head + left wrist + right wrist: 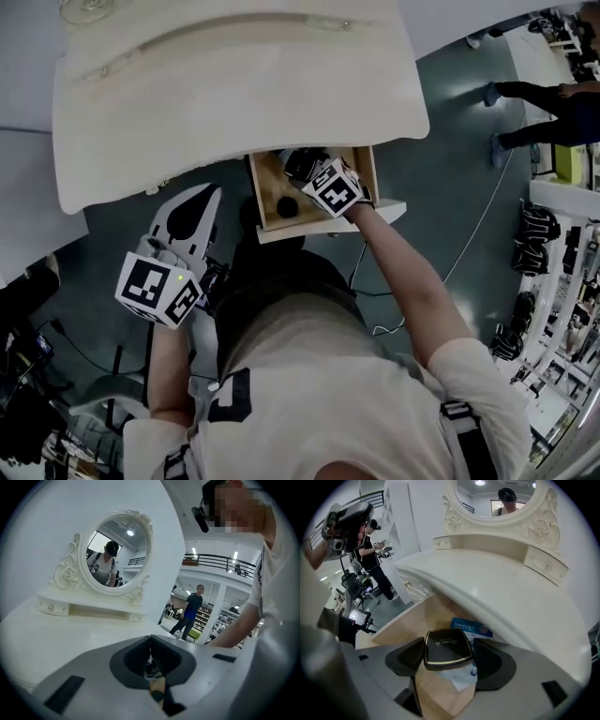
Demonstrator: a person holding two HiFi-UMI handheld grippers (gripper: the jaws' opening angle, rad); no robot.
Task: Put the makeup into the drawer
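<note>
My right gripper [302,169] is inside the open wooden drawer [266,208] under the white vanity table [234,84]. In the right gripper view it [449,659] is shut on a black square makeup compact [445,644], held flat a little above the drawer floor [417,616]. A blue and white packet [472,628] lies in the drawer under the compact. A round black object [287,206] sits near the drawer front. My left gripper [212,195] hangs below the table's left edge. Its jaws [151,641] are shut with nothing between them.
An ornate oval mirror [115,550] stands at the back of the tabletop [497,588]. The table edge overhangs the drawer just above my right gripper. A person [190,609] walks in the background, and another [370,550] stands by equipment at the left.
</note>
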